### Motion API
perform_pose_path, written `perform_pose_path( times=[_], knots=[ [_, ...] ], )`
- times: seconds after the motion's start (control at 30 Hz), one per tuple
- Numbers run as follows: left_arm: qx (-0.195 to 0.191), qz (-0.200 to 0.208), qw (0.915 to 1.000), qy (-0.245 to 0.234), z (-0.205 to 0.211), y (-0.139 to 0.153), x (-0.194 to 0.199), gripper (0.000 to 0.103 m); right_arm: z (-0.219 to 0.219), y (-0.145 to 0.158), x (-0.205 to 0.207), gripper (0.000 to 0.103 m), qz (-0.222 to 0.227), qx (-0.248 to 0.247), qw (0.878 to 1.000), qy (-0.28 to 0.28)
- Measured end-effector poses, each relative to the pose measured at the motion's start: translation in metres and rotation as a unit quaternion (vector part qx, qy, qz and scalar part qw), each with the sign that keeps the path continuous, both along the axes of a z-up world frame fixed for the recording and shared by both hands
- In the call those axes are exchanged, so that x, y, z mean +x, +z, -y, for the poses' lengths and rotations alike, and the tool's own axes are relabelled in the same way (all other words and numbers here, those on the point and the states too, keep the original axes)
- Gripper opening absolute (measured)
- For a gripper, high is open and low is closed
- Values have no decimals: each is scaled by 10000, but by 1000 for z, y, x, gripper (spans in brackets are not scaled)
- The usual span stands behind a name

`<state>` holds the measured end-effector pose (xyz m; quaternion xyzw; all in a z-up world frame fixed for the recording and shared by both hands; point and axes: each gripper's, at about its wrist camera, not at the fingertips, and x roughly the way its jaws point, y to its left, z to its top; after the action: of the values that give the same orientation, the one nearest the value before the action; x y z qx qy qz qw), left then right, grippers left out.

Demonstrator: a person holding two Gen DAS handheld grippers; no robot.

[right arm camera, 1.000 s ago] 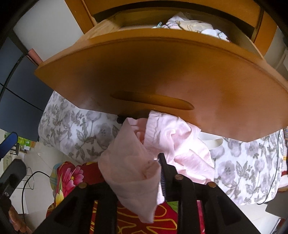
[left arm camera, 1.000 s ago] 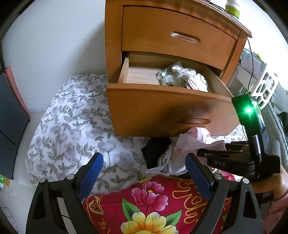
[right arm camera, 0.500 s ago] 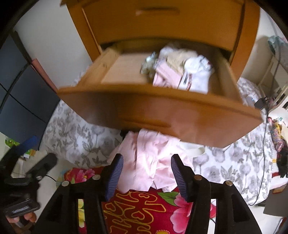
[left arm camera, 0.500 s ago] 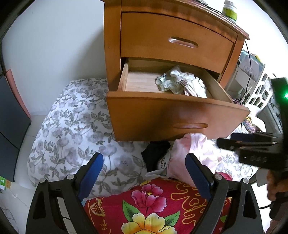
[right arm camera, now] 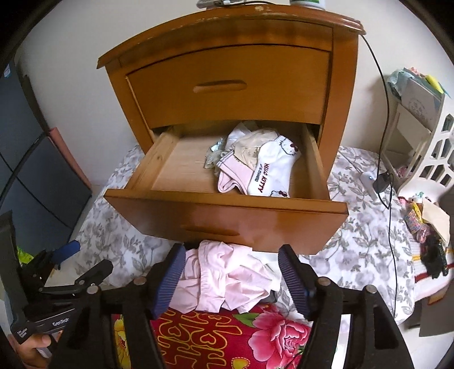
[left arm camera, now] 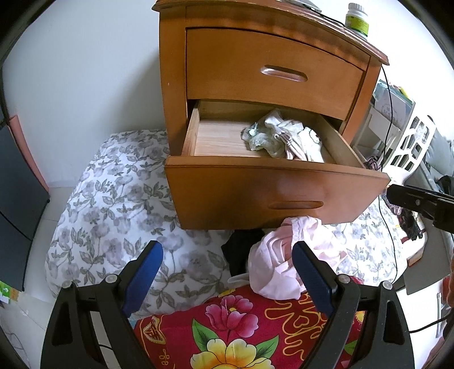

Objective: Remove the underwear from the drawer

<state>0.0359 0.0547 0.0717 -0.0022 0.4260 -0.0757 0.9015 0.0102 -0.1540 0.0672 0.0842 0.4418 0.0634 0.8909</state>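
Note:
The nightstand's lower drawer (left arm camera: 278,193) (right arm camera: 227,218) stands pulled out. A pile of underwear and a white sock (left arm camera: 283,139) (right arm camera: 255,167) lies at its right side. A pink garment (left arm camera: 283,266) (right arm camera: 227,281) lies crumpled on the bedding just below the drawer front, beside a black garment (left arm camera: 244,249). My right gripper (right arm camera: 231,278) hovers above the pink garment; its jaws are opening and its pads do not touch the cloth. My left gripper (left arm camera: 227,272) is open and empty over the bedding, with the pink garment by its right finger.
A red flowered blanket (left arm camera: 241,326) lies nearest me on grey leaf-print bedding (left arm camera: 113,204). A bottle (left arm camera: 357,17) stands on the nightstand top. A white rack (right arm camera: 420,136) and a hanging cable (right arm camera: 388,170) are at the right, dark panels (left arm camera: 17,181) at the left.
My right gripper opened and let go of the pink garment, then rose and backed away; the garment dropped onto the bedding under the drawer. The left gripper stayed put.

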Motion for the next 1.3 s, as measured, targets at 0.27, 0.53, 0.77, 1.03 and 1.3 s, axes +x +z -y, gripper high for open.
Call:
perform_pose_path(
  times=[0.27, 0.53, 0.77, 1.03, 1.3],
  knots=[
    [29, -30, 10000, 13, 0, -2, 0, 93, 5, -15, 1, 103, -66, 57, 9999, -131],
    [56, -71, 10000, 21, 1, -5, 0, 93, 10, -22, 1, 103, -127, 29, 9996, -270],
    [54, -79, 10000, 16, 1, -5, 0, 93, 13, -23, 0, 103, -52, 141, 9993, -339],
    [30, -28, 10000, -59, 3, 3, 13, 93, 13, -25, 3, 103, -27, 166, 9996, -205],
    [239, 104, 9996, -80, 3, 28, 43, 93, 22, -25, 7, 103, 15, 46, 9998, -207]
  ],
)
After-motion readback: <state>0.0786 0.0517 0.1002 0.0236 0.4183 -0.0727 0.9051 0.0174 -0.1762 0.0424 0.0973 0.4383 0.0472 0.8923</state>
